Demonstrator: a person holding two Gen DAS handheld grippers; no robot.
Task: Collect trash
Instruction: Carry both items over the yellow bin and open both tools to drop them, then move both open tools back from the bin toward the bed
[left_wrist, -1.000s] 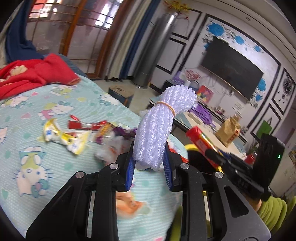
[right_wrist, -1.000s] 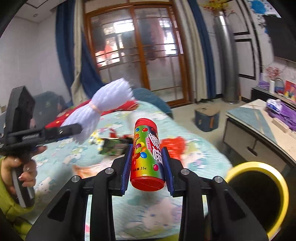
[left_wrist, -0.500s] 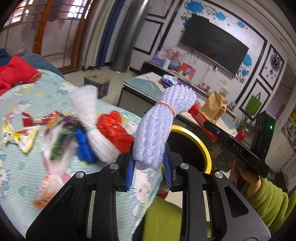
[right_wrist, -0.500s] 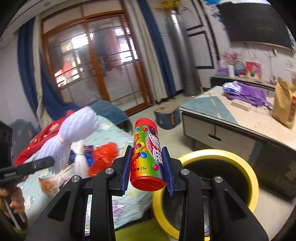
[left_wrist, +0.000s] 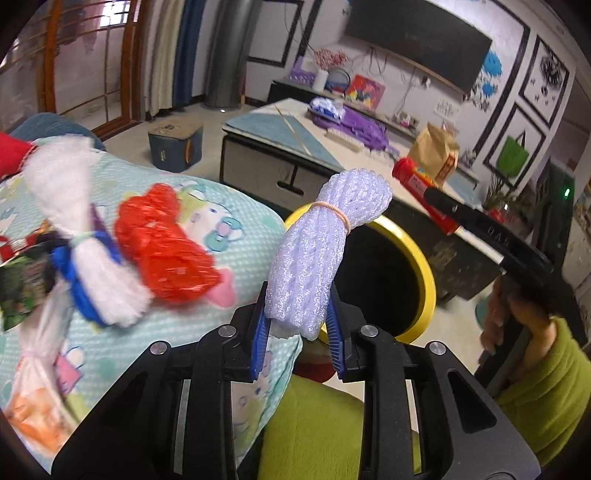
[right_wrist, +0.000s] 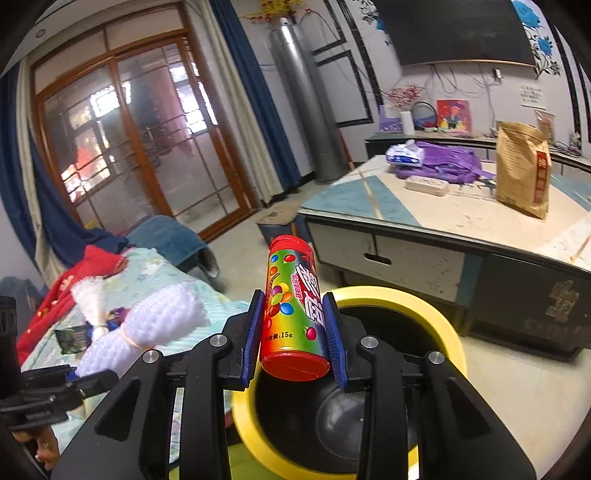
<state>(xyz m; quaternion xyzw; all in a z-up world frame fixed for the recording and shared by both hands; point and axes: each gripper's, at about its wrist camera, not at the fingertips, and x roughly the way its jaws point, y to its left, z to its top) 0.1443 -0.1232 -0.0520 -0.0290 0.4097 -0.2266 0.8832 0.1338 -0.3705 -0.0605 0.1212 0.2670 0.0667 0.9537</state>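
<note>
My left gripper (left_wrist: 298, 326) is shut on a rolled white foam net (left_wrist: 325, 247) bound with a rubber band; the same net (right_wrist: 147, 325) shows at the left of the right wrist view. My right gripper (right_wrist: 294, 338) is shut on a colourful candy tube (right_wrist: 293, 306) with a red cap, also seen in the left wrist view as the candy tube (left_wrist: 424, 192). A yellow-rimmed black trash bin (left_wrist: 424, 280) stands on the floor just beyond the foam net, and the trash bin (right_wrist: 454, 339) lies right under the tube.
On the cartoon-print bed cover (left_wrist: 229, 221) lie a red net (left_wrist: 166, 243), a white and blue foam bundle (left_wrist: 92, 273) and several wrappers. A low table (right_wrist: 443, 218) with a brown paper bag (right_wrist: 522, 170) stands behind the bin. A green sleeve (left_wrist: 546, 387) is at right.
Both grippers have swung away from the bed toward the yellow-rimmed bin, each keeping its load. The bin now fills the space just past the fingers in both views.
</note>
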